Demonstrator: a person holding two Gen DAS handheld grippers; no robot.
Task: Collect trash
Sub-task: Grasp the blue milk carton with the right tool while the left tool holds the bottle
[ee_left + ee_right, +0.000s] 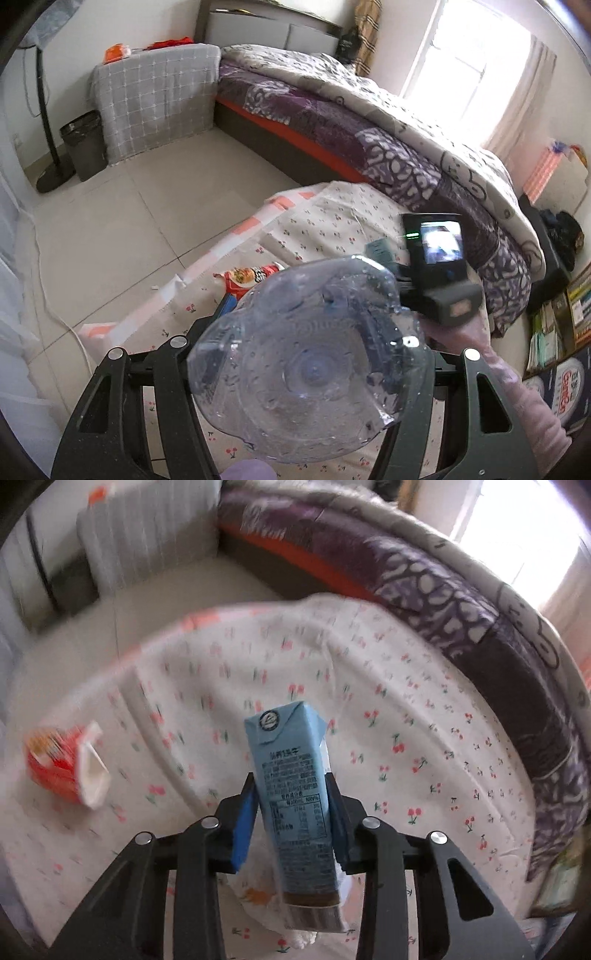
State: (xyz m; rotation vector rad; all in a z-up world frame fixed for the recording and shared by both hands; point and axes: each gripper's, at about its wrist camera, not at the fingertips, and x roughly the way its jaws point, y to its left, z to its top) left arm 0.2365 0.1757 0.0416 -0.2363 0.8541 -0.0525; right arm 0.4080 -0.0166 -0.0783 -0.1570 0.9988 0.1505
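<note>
Quickly, left to right: black round waste bin (84, 146) stands on the tiled floor at about ten o'clock in the left wrist view, beside a grey checked cloth-covered cabinet (155, 99). Red and white crumpled snack packet (248, 277) lies on the cherry-print white tablecloth (325, 218) near centre; in the right wrist view the same packet (64, 766) sits at nine o'clock, blurred.

Left gripper (314, 363) pinches a clear, crushed plastic water bottle (310, 373), its base turned to the camera, filling the frame from six o'clock up to centre; the blue pads are mostly hidden behind the plastic.

Right gripper (291, 814) is pressed onto a light-blue rectangular drink carton (288, 775), blue pads on both long sides, the folded top pointing to twelve o'clock over the tablecloth. In the left wrist view its black camera body shows at three o'clock, past the bottle.

Bed with purple patterned quilt (388, 147) runs from twelve to three o'clock, a bright window behind it.
</note>
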